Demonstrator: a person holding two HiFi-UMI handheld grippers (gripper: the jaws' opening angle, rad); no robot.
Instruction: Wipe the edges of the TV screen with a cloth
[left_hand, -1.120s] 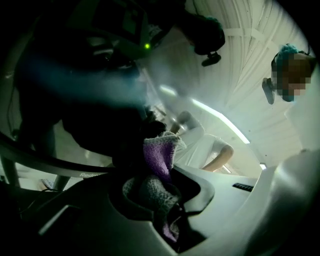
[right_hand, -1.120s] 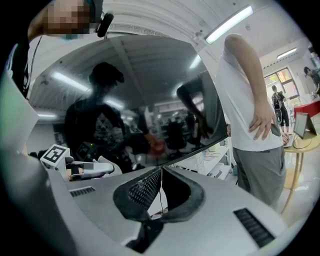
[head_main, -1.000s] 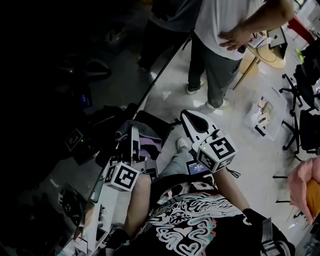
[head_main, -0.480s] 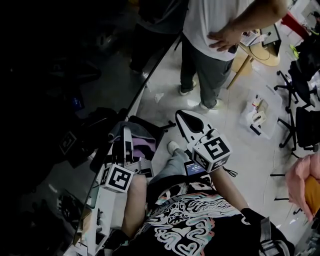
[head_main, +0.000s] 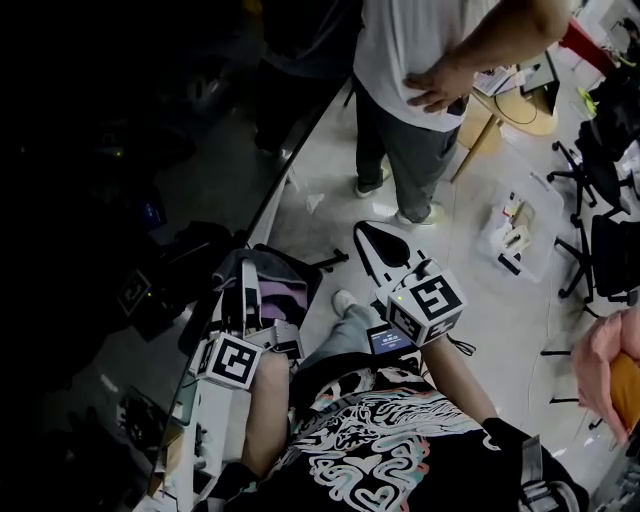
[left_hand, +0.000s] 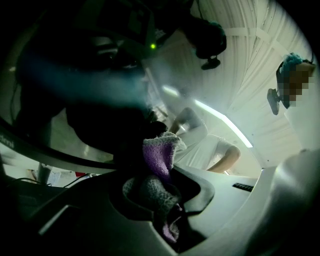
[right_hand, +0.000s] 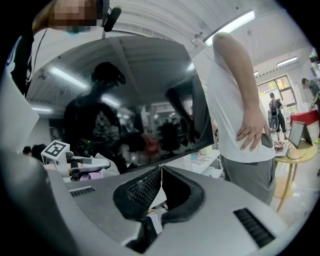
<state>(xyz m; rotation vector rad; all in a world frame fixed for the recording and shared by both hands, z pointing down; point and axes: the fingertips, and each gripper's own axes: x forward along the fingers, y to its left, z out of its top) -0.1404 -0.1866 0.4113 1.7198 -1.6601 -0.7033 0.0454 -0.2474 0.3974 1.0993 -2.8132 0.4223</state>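
The TV screen (head_main: 110, 210) is a big dark panel at the left of the head view, and its lower edge (head_main: 290, 175) runs diagonally. My left gripper (head_main: 248, 285) is at that edge, shut on a purple and grey cloth (head_main: 283, 292). In the left gripper view the cloth (left_hand: 160, 155) is bunched between the jaws against the dark glass (left_hand: 95, 120). My right gripper (head_main: 368, 232) hangs over the floor to the right of the screen, shut and empty. In the right gripper view its tips (right_hand: 161, 169) meet, facing the screen (right_hand: 135, 100).
A person in a white shirt and grey trousers (head_main: 420, 90) stands close beyond the screen's edge. A round wooden table (head_main: 520, 105), a clear plastic box (head_main: 515, 230) and office chairs (head_main: 610, 240) lie further right. A cluttered ledge (head_main: 195, 430) runs below the screen.
The left gripper with the cloth has shifted slightly left and down along the screen edge. The right gripper has hardly moved. The bystander has shifted a little.
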